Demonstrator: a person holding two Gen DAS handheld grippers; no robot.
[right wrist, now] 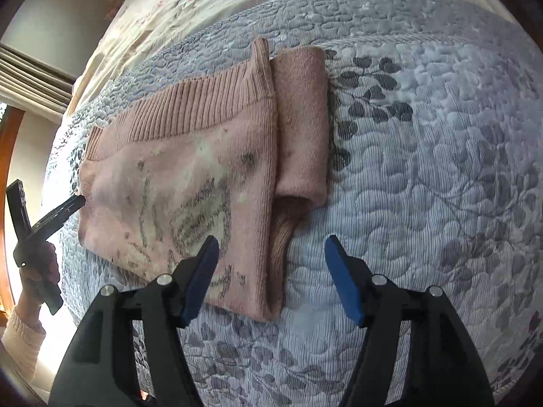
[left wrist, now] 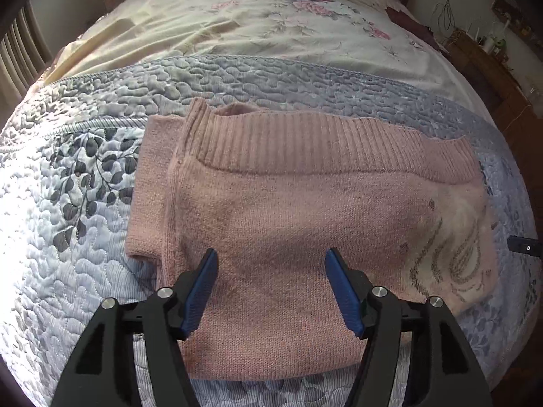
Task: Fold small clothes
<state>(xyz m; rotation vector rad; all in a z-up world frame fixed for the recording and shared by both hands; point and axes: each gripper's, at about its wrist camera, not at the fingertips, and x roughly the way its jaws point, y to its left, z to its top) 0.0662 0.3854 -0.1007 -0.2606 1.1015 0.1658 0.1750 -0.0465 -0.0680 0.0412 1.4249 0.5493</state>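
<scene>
pink sweater (left wrist: 288, 224) lies folded on the quilt (left wrist: 85, 237); left gripper (left wrist: 271, 288) and right gripper (right wrist: 271, 278) hover over it, jaws apart.

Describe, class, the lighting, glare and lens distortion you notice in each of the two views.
Left wrist view: sunlight washes out the quilt at left; the sweater is evenly lit; the fisheye bows the bed's edges. Right wrist view: window glare at far left burns out detail behind the hand; the corners go dark.
</scene>
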